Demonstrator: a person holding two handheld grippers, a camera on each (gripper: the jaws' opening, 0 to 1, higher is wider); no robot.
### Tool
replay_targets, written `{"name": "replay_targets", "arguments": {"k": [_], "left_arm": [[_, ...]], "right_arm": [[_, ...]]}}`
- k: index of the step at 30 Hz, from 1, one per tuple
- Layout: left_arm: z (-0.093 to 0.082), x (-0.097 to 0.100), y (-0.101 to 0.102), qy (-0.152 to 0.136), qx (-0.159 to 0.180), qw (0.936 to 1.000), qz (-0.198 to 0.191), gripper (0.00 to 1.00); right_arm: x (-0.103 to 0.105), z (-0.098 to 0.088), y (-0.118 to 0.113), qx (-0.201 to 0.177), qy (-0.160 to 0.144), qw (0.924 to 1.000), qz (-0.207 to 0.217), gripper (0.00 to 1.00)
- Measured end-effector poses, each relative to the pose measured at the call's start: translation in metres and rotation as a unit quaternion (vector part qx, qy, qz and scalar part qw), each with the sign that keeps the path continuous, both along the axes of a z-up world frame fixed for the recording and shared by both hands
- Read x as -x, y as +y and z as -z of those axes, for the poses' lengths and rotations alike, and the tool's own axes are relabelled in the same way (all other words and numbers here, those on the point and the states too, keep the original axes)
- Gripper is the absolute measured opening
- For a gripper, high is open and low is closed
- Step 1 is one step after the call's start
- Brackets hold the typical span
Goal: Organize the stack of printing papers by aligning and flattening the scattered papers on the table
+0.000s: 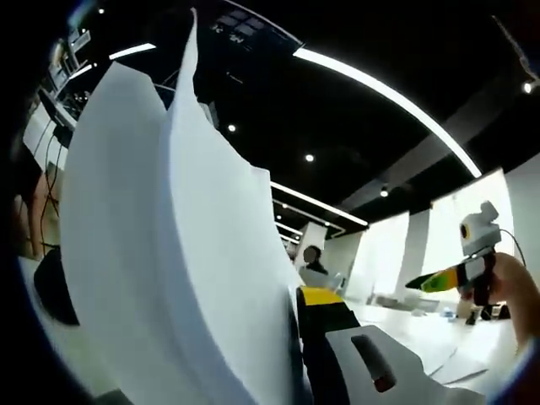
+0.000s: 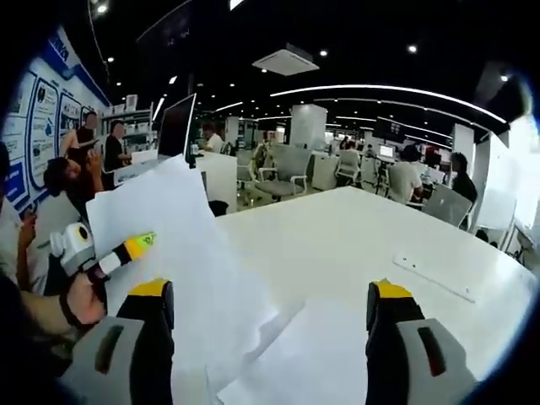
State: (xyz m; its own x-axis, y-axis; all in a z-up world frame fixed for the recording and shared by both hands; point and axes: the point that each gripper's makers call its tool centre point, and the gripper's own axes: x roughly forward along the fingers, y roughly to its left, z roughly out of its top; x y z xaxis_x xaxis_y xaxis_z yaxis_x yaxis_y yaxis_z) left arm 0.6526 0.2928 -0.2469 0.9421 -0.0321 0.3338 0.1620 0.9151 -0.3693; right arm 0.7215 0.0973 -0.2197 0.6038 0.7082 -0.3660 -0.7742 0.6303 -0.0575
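The left gripper [image 1: 295, 337] clamps a thin, floppy sheaf of printing papers [image 1: 169, 253], best pinched near an edge, while the right gripper [image 2: 270, 316] gapes empty over the white table [image 2: 354, 236].

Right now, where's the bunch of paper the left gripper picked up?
The lifted paper stack stands on edge against the left gripper, raised above the white table; in the right gripper view it rises at left, beside loose sheets lying flat.

Bright ceiling strips, fisheye-warped edges

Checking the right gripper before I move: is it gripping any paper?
No, the right gripper stands open, with nothing between its jaws above the papers.
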Motion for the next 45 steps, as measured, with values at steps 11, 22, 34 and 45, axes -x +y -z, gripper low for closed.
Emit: {"name": "replay_targets", "arguments": {"k": [11, 22, 34, 45], "left_arm": [[0.000, 0.000, 0.000, -0.001, 0.001, 1.0000, 0.003, 0.10], [0.001, -0.002, 0.002, -0.001, 0.003, 1.0000, 0.007, 0.11], [0.002, -0.004, 0.004, -0.001, 0.001, 0.9999, 0.016, 0.11], [0.003, -0.003, -0.003, 0.006, -0.004, 0.9998, 0.019, 0.11]], "right_arm": [[0.001, 0.002, -0.011, 0.003, 0.002, 0.9999, 0.012, 0.90], [-0.002, 0.001, -0.013, -0.008, 0.001, 0.9993, 0.037, 0.90], [0.004, -0.010, -0.061, -0.019, -0.008, 0.9985, 0.051, 0.90], [0.005, -0.001, -0.078, -0.021, 0.005, 0.9980, 0.059, 0.90]]}}
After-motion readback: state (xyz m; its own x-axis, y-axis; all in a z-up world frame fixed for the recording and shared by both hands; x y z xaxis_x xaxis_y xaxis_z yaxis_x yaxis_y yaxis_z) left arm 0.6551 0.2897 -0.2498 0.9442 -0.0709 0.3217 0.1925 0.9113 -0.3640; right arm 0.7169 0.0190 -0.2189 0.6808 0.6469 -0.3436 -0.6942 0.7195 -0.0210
